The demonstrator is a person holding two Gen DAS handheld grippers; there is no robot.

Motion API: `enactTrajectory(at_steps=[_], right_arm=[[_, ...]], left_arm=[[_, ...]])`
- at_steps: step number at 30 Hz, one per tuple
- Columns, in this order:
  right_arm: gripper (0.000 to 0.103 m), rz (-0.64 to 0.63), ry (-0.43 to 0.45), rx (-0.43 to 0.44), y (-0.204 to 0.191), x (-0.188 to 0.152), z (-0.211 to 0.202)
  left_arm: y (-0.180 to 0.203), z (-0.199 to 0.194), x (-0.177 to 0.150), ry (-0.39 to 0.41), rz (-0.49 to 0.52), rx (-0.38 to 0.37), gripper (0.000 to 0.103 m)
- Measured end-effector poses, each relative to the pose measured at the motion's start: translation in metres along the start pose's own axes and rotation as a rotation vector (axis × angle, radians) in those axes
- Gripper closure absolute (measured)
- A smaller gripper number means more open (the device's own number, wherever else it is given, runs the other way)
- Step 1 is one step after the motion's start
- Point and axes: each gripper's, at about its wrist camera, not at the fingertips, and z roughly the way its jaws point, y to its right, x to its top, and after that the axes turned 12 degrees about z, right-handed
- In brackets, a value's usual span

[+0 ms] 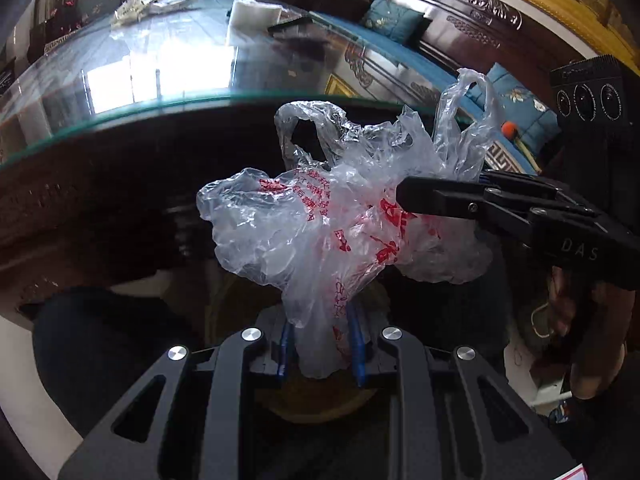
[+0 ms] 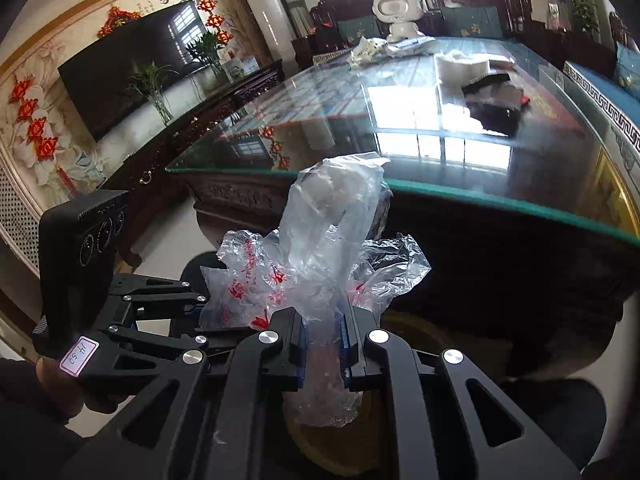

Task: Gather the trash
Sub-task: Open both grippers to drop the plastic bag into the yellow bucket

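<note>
Left tongs (image 1: 320,344): matte black linkage arms with slotted cut-outs, four round silver pivot caps, blue pads on the fingers (image 1: 285,344). White sticker, handwritten digits, lower left in right wrist view. Right tongs (image 2: 323,346): same build; "DAS" lettering and three round lenses, right edge of left view.

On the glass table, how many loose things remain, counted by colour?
White: 4, the robot figure, crumpled wrapper, flat packet, tissue pack
Black: 1, the flat object
Total: 5
</note>
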Motion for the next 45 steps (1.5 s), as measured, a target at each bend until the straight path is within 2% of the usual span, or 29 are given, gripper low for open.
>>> enactTrajectory(at_steps=[4,12,14,15,16,17,20,22,23,26,38,40,43,45], right_arm=[[0.090,0.063,-0.070,-0.022,0.019,-0.040,0.015],[0.089,0.157,-0.189,-0.092,0.049,-0.076,0.056],[0.088,0.163,-0.217,-0.118,0.054,-0.080,0.066],[0.083,0.163,-0.228,-0.127,0.055,-0.082,0.070],[0.082,0.160,-0.243,-0.140,0.057,-0.083,0.074],[0.082,0.165,-0.248,-0.153,0.060,-0.083,0.078],[0.074,0.186,-0.270,-0.165,0.066,-0.086,0.084],[0.054,0.192,-0.273,-0.192,0.068,-0.092,0.084],[0.054,0.193,-0.272,-0.199,0.069,-0.092,0.084],[0.054,0.189,-0.269,-0.199,0.071,-0.092,0.080],[0.053,0.184,-0.246,-0.179,0.071,-0.085,0.072],[0.046,0.158,-0.246,-0.198,0.067,-0.083,0.073],[0.045,0.129,-0.229,-0.197,0.062,-0.077,0.072],[0.045,0.115,-0.174,-0.167,0.056,-0.066,0.061]], left_arm=[[0.010,0.028,-0.026,-0.074,0.013,-0.010,0.079],[0.012,0.089,-0.065,-0.230,0.001,-0.061,0.079],[0.012,0.098,-0.072,-0.254,-0.009,-0.067,0.074],[0.011,0.103,-0.075,-0.269,-0.014,-0.063,0.072],[0.009,0.105,-0.077,-0.272,-0.018,-0.053,0.064],[0.006,0.107,-0.077,-0.276,-0.020,-0.049,0.052],[0.002,0.110,-0.081,-0.284,-0.029,-0.069,0.042],[0.004,0.112,-0.082,-0.289,-0.015,-0.076,0.036],[0.008,0.114,-0.087,-0.291,-0.010,-0.079,0.031],[0.014,0.118,-0.086,-0.302,0.007,-0.071,0.028],[0.008,0.116,-0.073,-0.287,-0.017,-0.040,0.028],[0.006,0.117,-0.069,-0.279,-0.014,-0.024,0.024],[0.004,0.113,-0.061,-0.260,-0.008,0.005,0.022],[0.001,0.104,-0.050,-0.235,0.000,0.031,0.022]])
